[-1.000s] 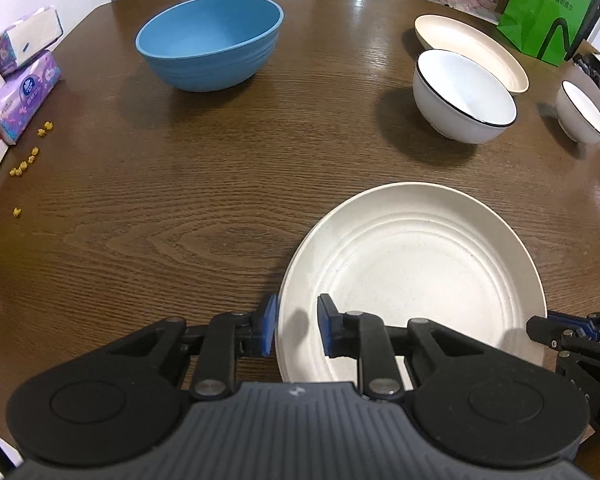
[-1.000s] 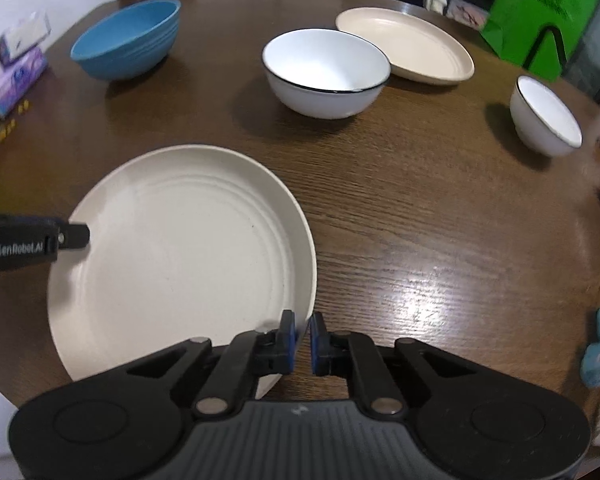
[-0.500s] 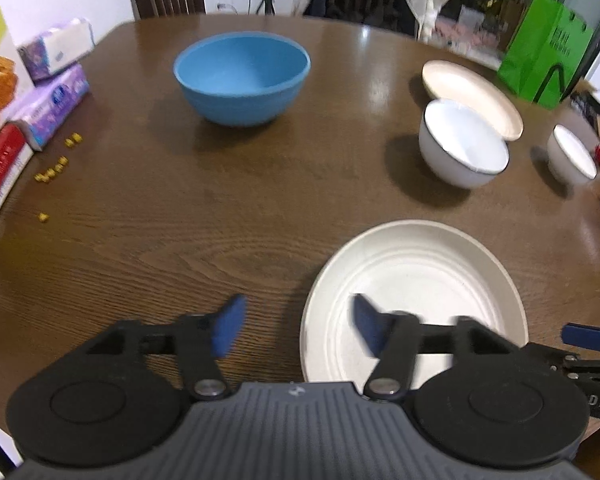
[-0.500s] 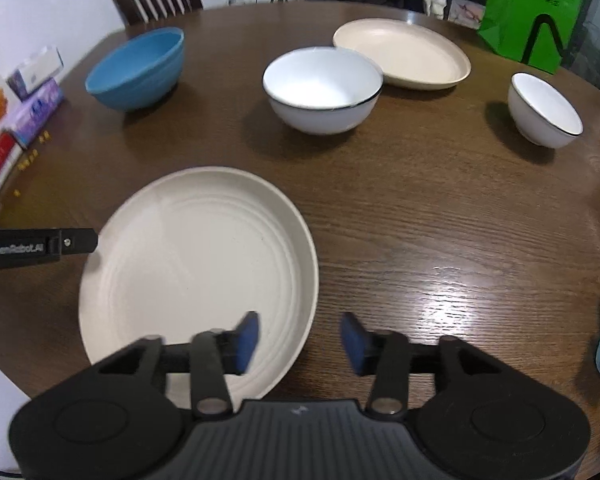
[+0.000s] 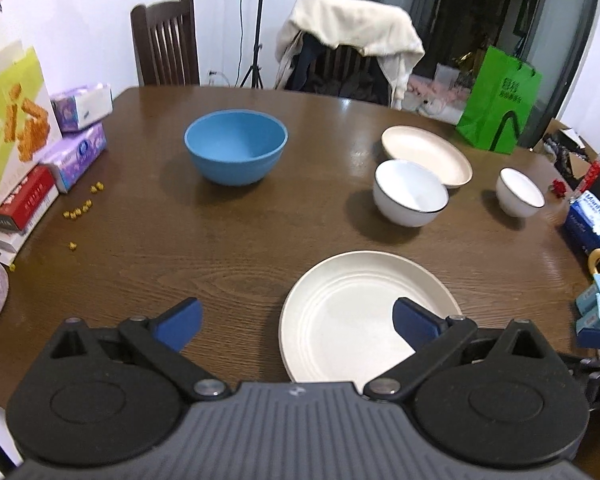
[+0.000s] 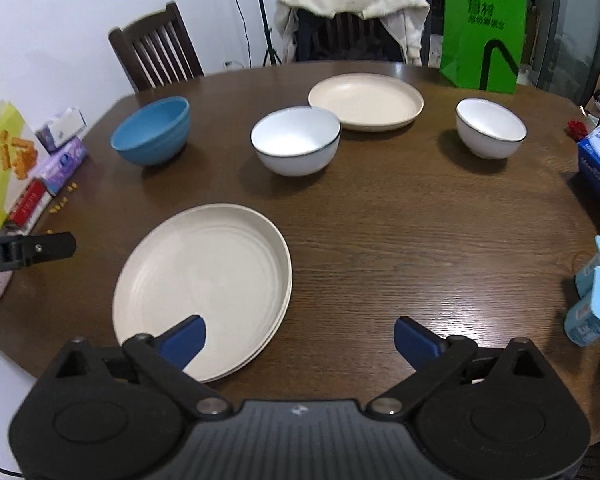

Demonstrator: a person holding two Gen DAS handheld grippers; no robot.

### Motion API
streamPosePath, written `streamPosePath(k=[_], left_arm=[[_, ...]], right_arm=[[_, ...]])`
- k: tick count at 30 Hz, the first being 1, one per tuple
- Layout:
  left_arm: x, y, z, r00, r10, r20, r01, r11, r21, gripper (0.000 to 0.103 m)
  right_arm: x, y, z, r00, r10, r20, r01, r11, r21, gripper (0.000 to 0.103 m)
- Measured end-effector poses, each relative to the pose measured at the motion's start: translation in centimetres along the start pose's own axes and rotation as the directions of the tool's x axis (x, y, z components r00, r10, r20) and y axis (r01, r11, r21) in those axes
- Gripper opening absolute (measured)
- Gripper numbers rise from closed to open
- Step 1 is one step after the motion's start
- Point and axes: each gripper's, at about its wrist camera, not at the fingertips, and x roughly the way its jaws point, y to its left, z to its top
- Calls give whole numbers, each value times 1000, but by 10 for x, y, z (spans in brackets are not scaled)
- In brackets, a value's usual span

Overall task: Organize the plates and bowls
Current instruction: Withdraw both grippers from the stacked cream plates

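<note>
Both claws have just been opening and stand wide with nothing between the jaws — left claw (image 5: 296, 322) and right claw (image 6: 300, 338) hang above the near plate (image 6: 204, 280), which sits flat on the counter (image 6: 400, 216) close to its near edge and looks like two plates stacked. The next pick is probably the far plate (image 6: 366, 100) or a bowl; the big white bowl (image 6: 296, 140) almost touches that plate, so the approach should come from its free far side. Open room lies centre-right of the counter — blue bowl (image 5: 236, 148) and small white bowl (image 6: 490, 128) stand well apart, boxes crowd both side edges.
</note>
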Motion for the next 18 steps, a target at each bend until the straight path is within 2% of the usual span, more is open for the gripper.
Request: streamPosePath(k=[7, 18], left_arm=[[-40, -16, 1, 997, -24, 67, 22, 999, 25, 103], [-91, -58, 1, 987, -61, 148, 51, 997, 64, 103]], right_arm=[[-54, -19, -4, 996, -24, 91, 21, 999, 26, 101], [-109, -44, -13, 984, -57, 167, 44, 996, 82, 102]])
